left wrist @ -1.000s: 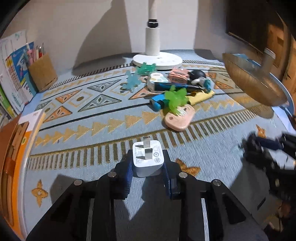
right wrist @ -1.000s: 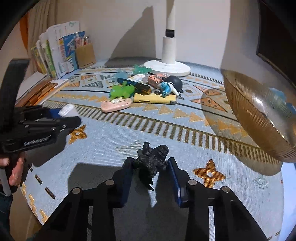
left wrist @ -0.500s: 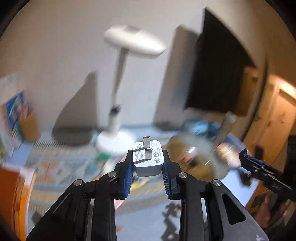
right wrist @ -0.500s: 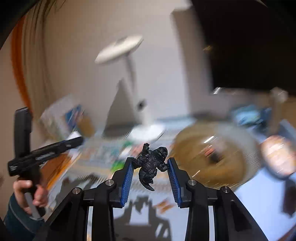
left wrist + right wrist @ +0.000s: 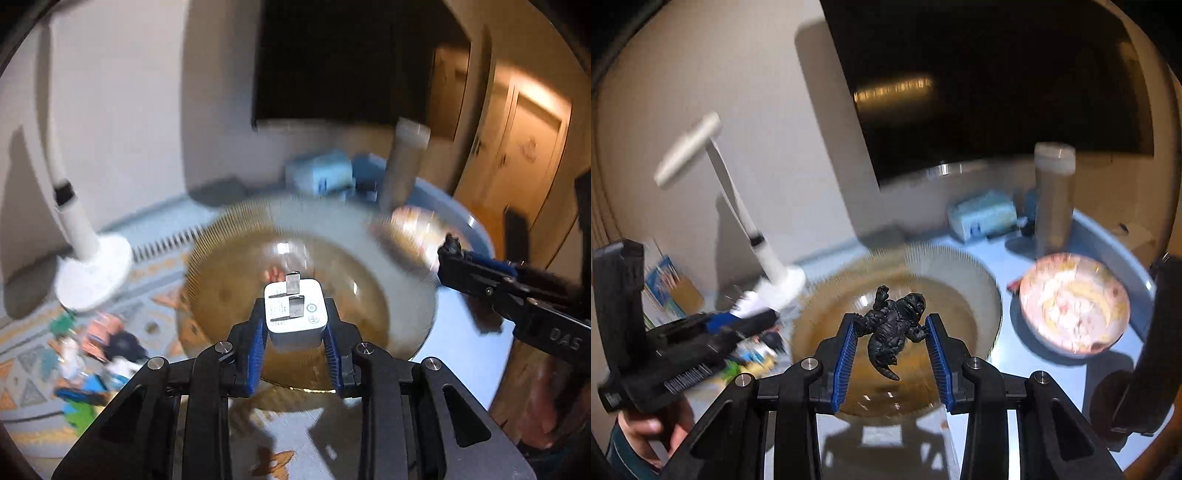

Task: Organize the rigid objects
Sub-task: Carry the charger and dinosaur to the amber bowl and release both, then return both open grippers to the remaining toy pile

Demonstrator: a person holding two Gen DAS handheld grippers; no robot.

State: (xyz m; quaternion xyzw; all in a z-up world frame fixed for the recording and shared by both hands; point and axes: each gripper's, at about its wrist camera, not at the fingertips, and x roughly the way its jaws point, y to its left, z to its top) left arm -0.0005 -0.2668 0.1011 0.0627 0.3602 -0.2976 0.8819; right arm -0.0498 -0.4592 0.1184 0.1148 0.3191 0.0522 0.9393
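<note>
My left gripper [image 5: 295,332] is shut on a white plug adapter [image 5: 295,314] and holds it in the air over a ribbed amber glass bowl [image 5: 229,251]. My right gripper [image 5: 891,334] is shut on a black dinosaur figure [image 5: 892,325] and holds it above the same bowl [image 5: 960,266]. The right gripper also shows at the right of the left wrist view [image 5: 480,273], and the left gripper at the left of the right wrist view [image 5: 713,328]. A pile of toys [image 5: 96,350] lies on the patterned mat, blurred.
A white lamp base [image 5: 92,273] stands left of the bowl. A pink bowl [image 5: 1075,306], a tall cylinder [image 5: 1054,199] and a pale blue box [image 5: 982,214] stand on the blue tabletop beyond. A dark screen hangs on the wall behind.
Both grippers have lifted from the mat and swung right, carrying the adapter and the dinosaur figure from low over the mat to over the amber bowl.
</note>
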